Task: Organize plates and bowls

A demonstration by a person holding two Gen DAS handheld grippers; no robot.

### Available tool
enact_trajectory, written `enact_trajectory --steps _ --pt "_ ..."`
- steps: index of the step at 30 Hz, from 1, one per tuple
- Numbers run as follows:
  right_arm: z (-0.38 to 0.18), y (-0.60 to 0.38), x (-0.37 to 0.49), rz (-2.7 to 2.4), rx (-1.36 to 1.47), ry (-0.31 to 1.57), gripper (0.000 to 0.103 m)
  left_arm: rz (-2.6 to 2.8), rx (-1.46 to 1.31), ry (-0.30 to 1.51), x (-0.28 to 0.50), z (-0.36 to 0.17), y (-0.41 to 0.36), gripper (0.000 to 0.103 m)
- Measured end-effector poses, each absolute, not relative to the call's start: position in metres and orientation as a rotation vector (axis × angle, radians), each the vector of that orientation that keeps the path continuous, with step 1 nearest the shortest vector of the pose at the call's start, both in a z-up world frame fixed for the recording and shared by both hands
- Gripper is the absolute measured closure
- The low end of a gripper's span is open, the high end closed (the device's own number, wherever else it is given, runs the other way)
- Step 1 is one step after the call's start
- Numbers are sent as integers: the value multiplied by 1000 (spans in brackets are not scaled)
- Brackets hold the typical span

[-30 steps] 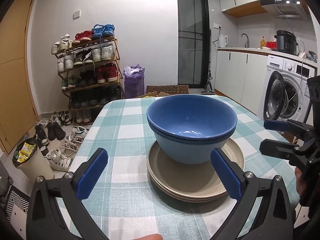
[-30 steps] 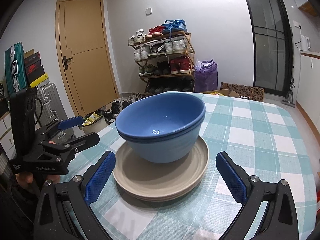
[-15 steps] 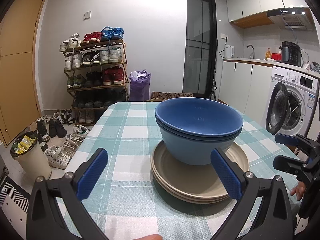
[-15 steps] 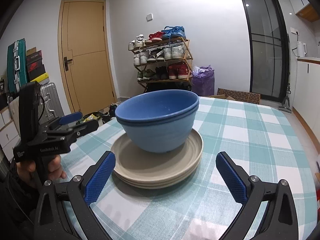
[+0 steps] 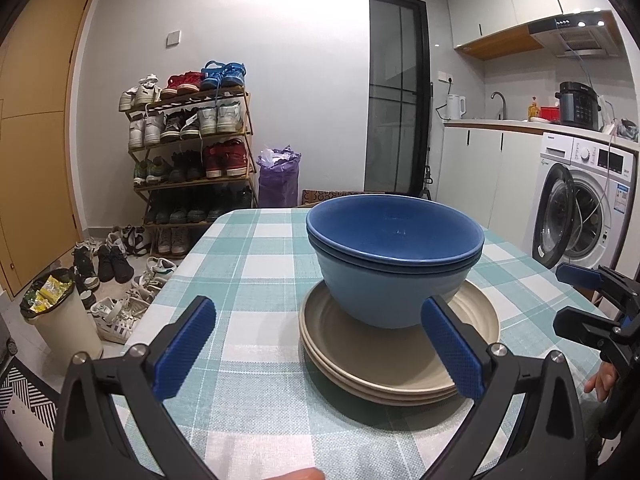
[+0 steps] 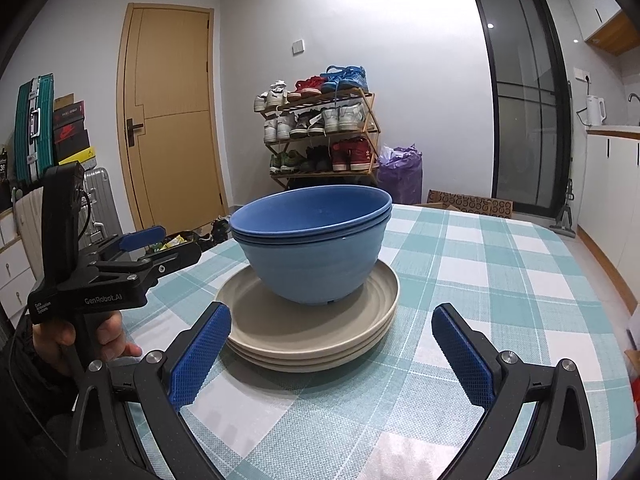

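Your left gripper (image 5: 318, 346) and right gripper (image 6: 332, 354), both spread wide and empty, flank the bowls (image 5: 394, 258) stacked on the plates (image 5: 362, 364) straight ahead, equally near.

Blue bowls (image 5: 394, 264): two are counted, nested one inside the other. Beige plates (image 5: 380, 368): three are counted by the rims seen at the stack's edge (image 6: 312, 344), with the bowls set on the topmost. Handheld grippers: two are counted, the left gripper (image 5: 318, 344) and the right gripper (image 6: 332, 350), each fitted with two blue-padded fingers. Checked tablecloth (image 5: 256, 264): one. Shoe rack (image 5: 192, 148): one, of four shelves; the shoes on it are too many and too crowded to be counted. Washing machine (image 5: 580, 208): one. White kettle (image 5: 456, 106): one. Purple bag (image 5: 279, 178): one. Waste bin (image 5: 60, 320): one. Wooden door (image 6: 172, 128): one.
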State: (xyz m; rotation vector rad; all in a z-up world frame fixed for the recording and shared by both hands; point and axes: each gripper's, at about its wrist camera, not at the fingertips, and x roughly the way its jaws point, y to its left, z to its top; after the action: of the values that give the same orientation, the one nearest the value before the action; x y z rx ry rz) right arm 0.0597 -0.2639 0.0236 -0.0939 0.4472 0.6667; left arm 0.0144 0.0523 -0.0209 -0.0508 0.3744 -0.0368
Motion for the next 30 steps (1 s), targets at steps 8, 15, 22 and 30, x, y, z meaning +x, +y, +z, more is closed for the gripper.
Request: enact_trajectory --steps 8,15,22,30 --pt "23 -262 57 676 -102 438 1 -38 -51 375 15 -22 52 0" --pt "22 -262 55 679 -100 434 1 -45 -49 372 14 -23 50 0" --pt "22 -260 53 683 -103 429 1 -44 -55 370 13 -23 50 0" --pt "21 -260 54 684 -100 427 1 -40 -58 370 14 -23 50 0"
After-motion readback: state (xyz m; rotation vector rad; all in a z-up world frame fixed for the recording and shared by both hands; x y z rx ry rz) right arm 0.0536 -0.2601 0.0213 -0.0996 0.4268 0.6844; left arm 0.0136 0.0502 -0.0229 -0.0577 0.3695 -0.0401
